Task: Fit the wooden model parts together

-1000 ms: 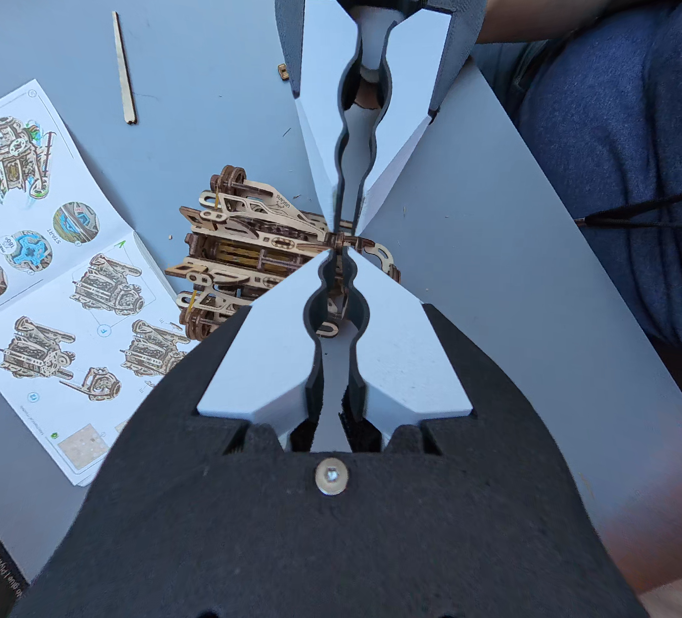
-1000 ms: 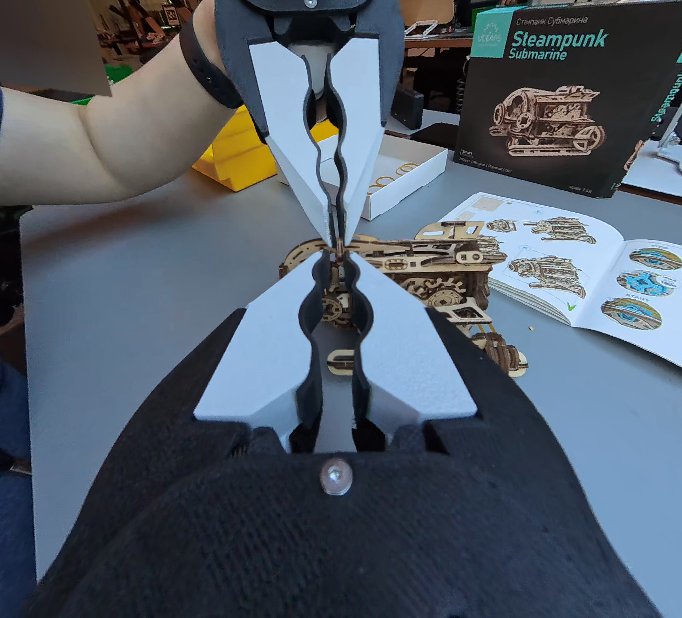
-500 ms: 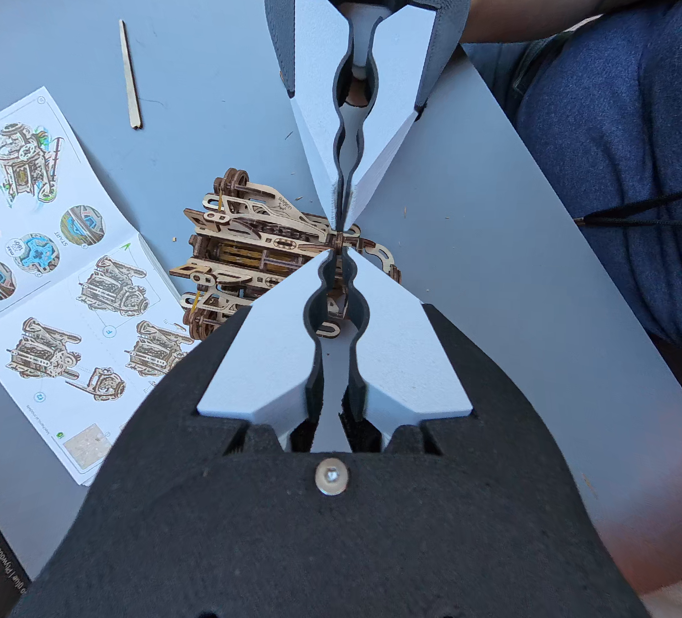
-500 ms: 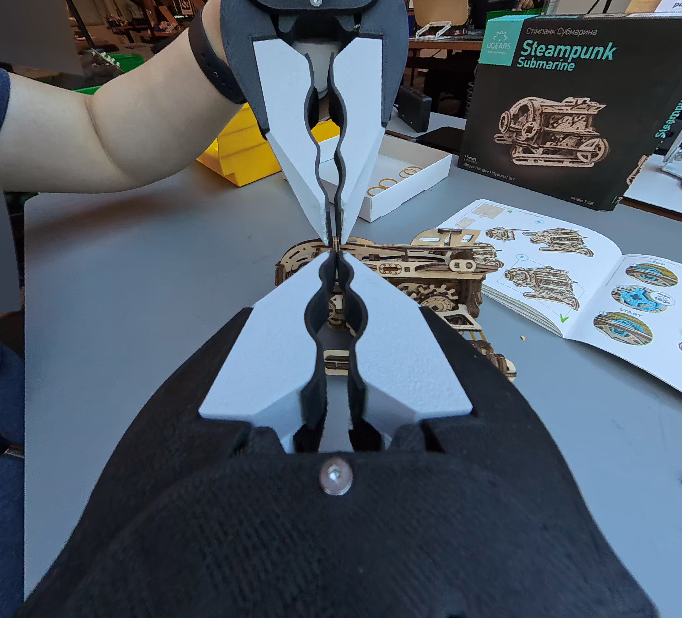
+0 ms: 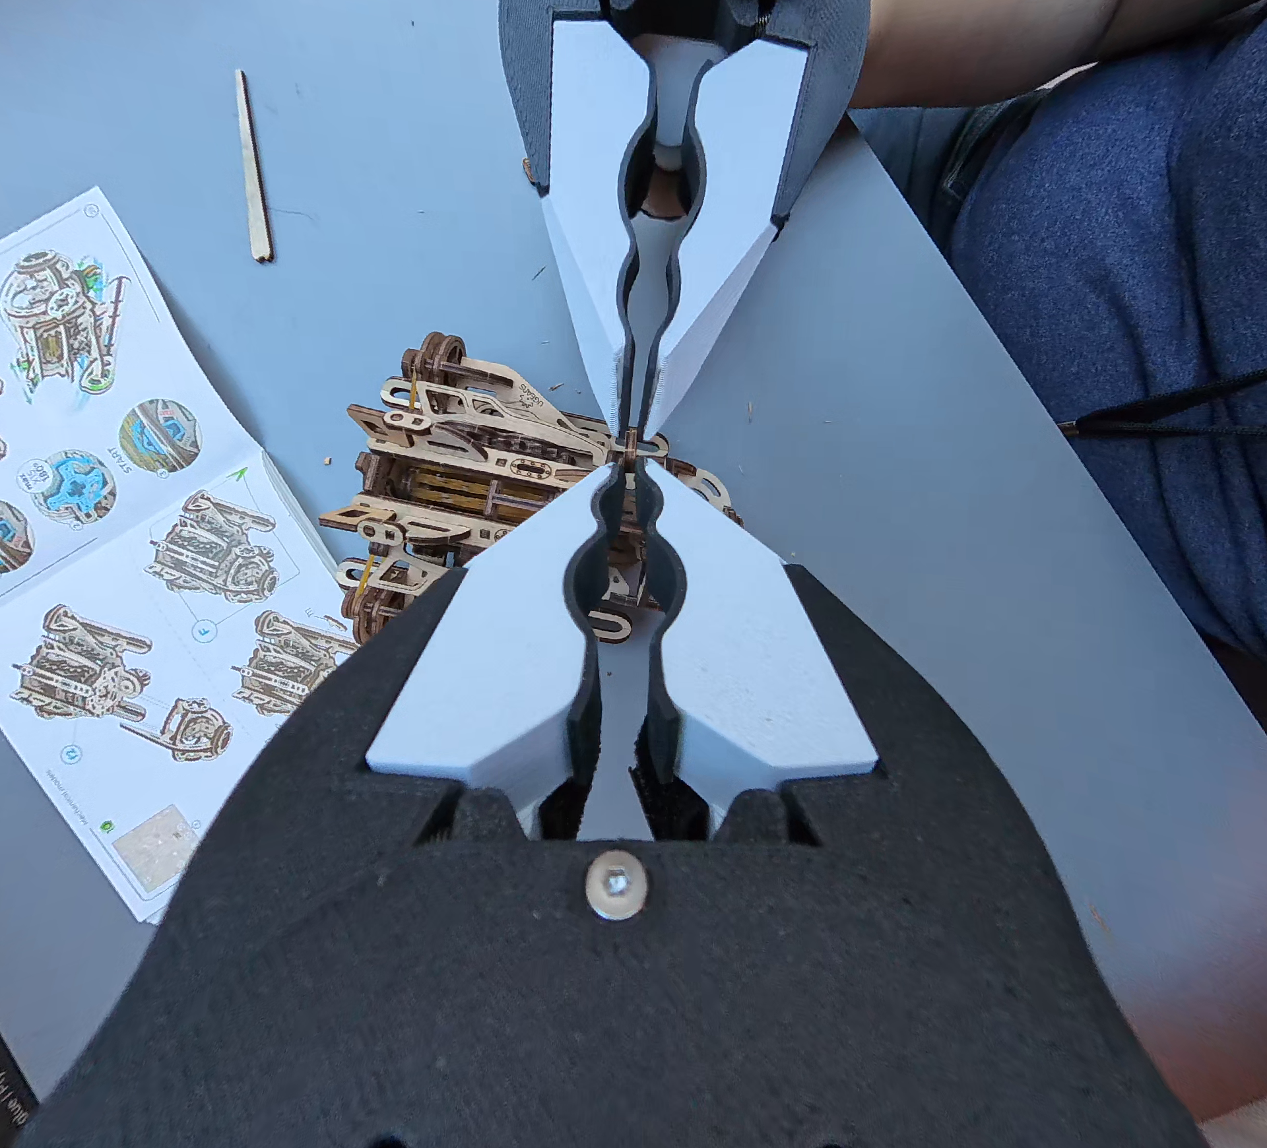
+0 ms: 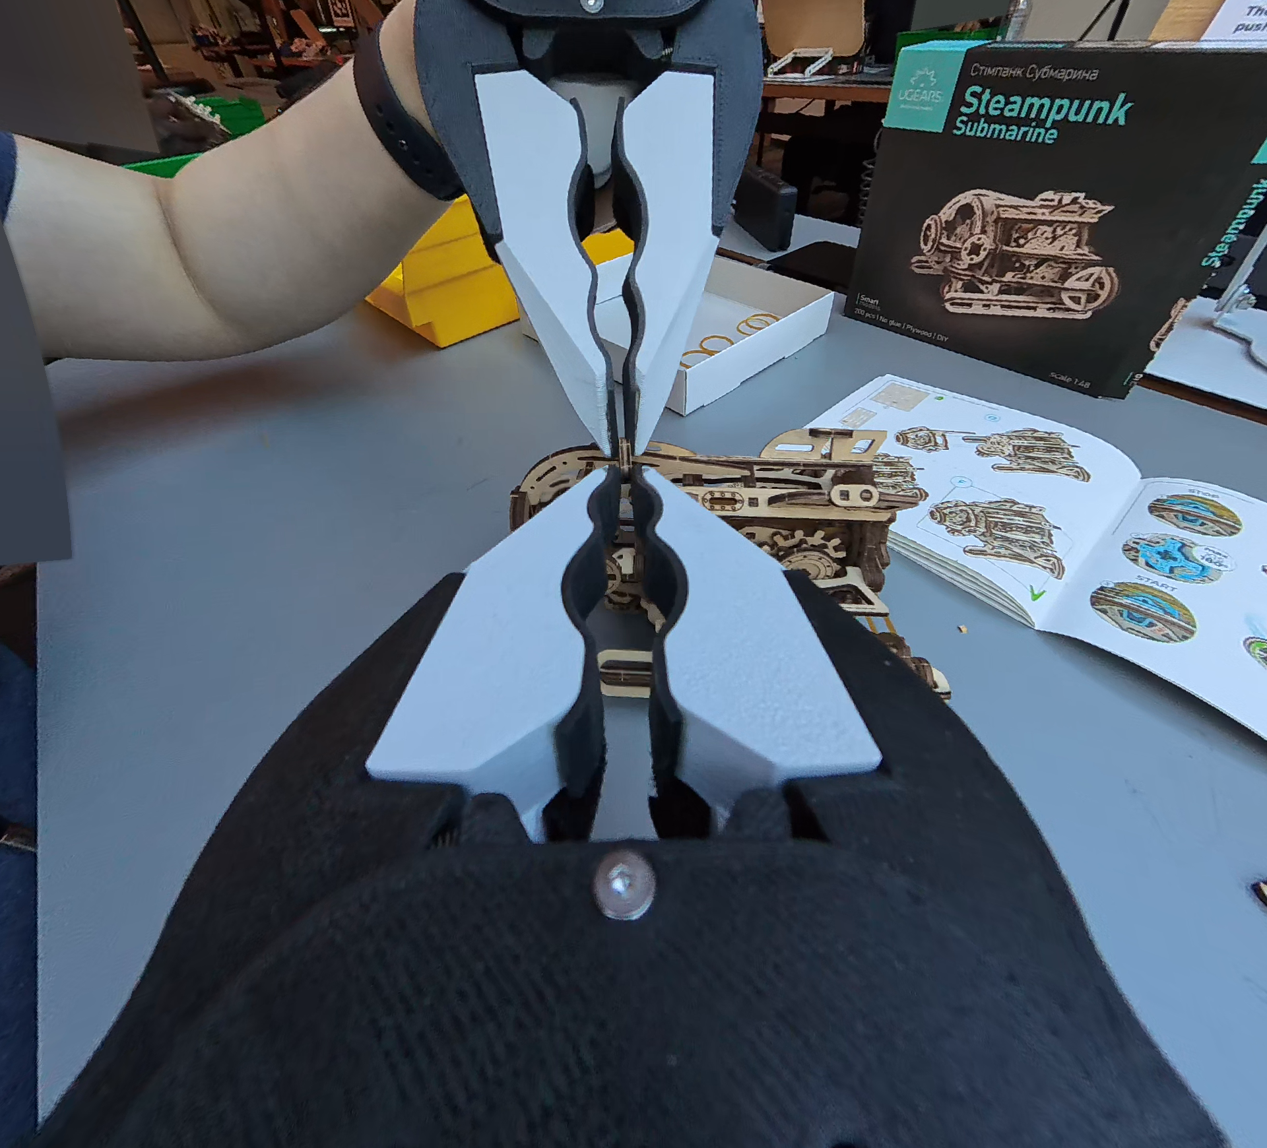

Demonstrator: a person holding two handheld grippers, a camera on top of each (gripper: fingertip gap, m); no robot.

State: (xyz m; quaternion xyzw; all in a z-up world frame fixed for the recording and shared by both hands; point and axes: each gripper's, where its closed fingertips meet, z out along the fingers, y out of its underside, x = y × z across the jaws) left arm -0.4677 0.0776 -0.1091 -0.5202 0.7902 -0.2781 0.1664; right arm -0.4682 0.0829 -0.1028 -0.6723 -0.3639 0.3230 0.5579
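Note:
A half-built wooden model (image 5: 480, 471) stands on the grey table (image 5: 891, 498); it also shows in the right wrist view (image 6: 754, 512). My left gripper (image 5: 625, 472) and right gripper (image 6: 624, 479) meet tip to tip just above the model's near end. Both are shut on a small wooden piece (image 5: 627, 447) pinched between the two pairs of tips, also seen in the right wrist view (image 6: 624, 451). In each view the other gripper comes in from the top: the right gripper (image 5: 634, 423) and the left gripper (image 6: 622, 429). A loose wooden part (image 6: 624, 669) lies on the table below my fingers.
An open instruction booklet (image 5: 137, 532) lies beside the model, also in the right wrist view (image 6: 1097, 532). A thin wooden stick (image 5: 254, 169) lies farther off. Behind stand a dark kit box (image 6: 1056, 210), a white tray (image 6: 740, 333) and a yellow bin (image 6: 445, 286). A person's lap is past the table edge (image 5: 1028, 429). Only a small space, under 4 cm, lies between the two pairs of fingers.
Both grippers stay shut tip to tip on the small piece. The pair has only shifted slightly over the model; the model and booklet have not moved.

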